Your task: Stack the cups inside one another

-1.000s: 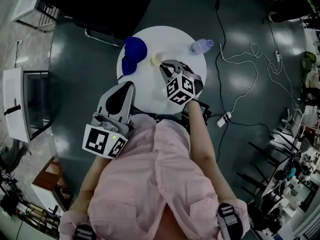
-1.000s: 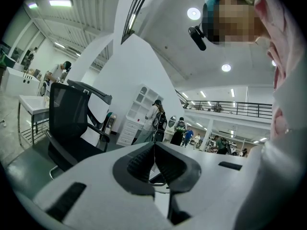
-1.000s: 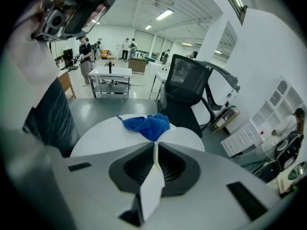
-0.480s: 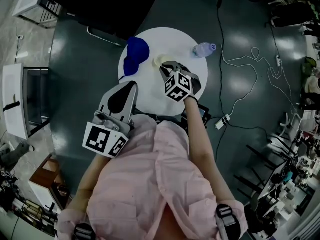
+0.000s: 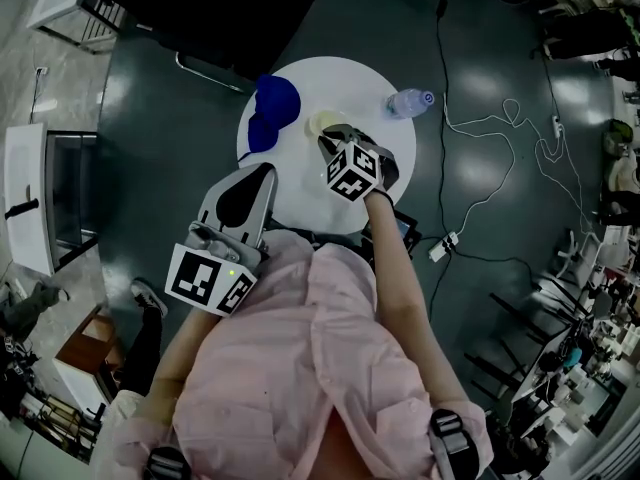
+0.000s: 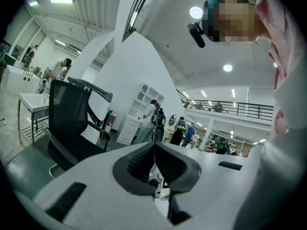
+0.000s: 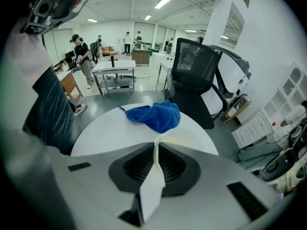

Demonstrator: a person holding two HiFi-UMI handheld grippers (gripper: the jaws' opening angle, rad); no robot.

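Pale cup (image 7: 150, 191) wall pinched between right tongs (image 7: 157, 143); left tongs (image 6: 154, 143) closed, empty.

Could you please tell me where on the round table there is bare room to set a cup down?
The table is bare along its near side, between the left gripper and the right gripper, and on its right part below the bottle. The far left is crowded: the blue cloth lies there, with the cup, pinched by the right gripper, close beside it.

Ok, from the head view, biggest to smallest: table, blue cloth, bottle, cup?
1. round table, largest
2. blue cloth
3. bottle and cup: they look about alike, and the cup is partly hidden, so I can't rank them.
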